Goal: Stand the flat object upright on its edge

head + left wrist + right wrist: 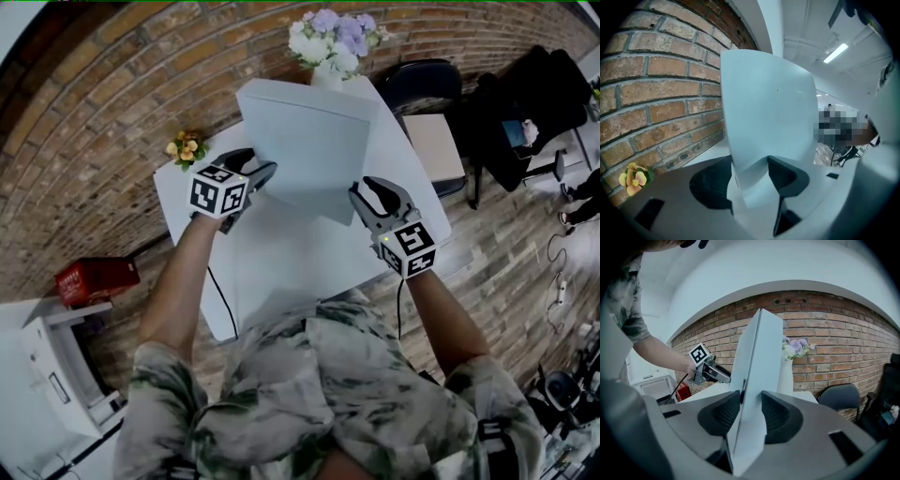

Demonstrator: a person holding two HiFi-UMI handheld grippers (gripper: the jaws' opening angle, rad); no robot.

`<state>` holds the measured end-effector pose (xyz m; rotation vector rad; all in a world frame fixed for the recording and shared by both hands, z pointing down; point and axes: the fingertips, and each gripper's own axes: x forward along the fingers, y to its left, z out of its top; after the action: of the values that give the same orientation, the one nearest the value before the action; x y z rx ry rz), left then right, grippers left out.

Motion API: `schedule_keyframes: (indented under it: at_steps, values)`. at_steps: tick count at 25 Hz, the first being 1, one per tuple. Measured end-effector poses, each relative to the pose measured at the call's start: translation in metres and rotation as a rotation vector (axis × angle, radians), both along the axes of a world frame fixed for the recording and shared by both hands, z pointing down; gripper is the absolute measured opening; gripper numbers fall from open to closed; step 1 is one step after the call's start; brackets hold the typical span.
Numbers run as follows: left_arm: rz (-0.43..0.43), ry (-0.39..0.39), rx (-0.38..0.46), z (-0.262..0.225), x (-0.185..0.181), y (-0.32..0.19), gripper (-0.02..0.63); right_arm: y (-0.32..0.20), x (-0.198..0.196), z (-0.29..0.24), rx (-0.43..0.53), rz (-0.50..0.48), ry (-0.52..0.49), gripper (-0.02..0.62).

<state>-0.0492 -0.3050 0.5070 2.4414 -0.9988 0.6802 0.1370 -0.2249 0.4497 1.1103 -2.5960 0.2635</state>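
Note:
A flat white slab (309, 141) is held over the white table (281, 272), one gripper on each side. My left gripper (258, 173) is shut on its left edge, and in the left gripper view the slab (764, 112) rises between the pads (712, 187). My right gripper (361, 192) grips its lower right corner. In the right gripper view the slab (757, 362) stands edge-on and nearly vertical, with both pads (724, 413) against it. The left gripper (705, 369) shows beyond it. I cannot tell whether the slab's bottom edge touches the table.
A vase of pale flowers (333, 42) stands at the table's far end, close behind the slab. Small yellow flowers (186, 147) sit at the far left corner. A brick wall runs behind. A dark chair (417, 84) and a tan stool (433, 145) stand right; a red box (94, 278) lies left.

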Motion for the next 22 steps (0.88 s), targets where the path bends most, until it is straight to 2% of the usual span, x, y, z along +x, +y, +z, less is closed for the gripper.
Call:
schedule_keyframes:
  at_steps: [7, 22]
  values:
    - [-0.016, 0.006, 0.026, 0.011, -0.004, -0.012, 0.256, -0.011, -0.004, 0.008, 0.022, -0.020, 0.026, 0.163]
    - [-0.010, -0.049, 0.108, 0.023, -0.008, -0.058, 0.252, -0.048, -0.012, 0.028, 0.081, 0.000, 0.073, 0.158]
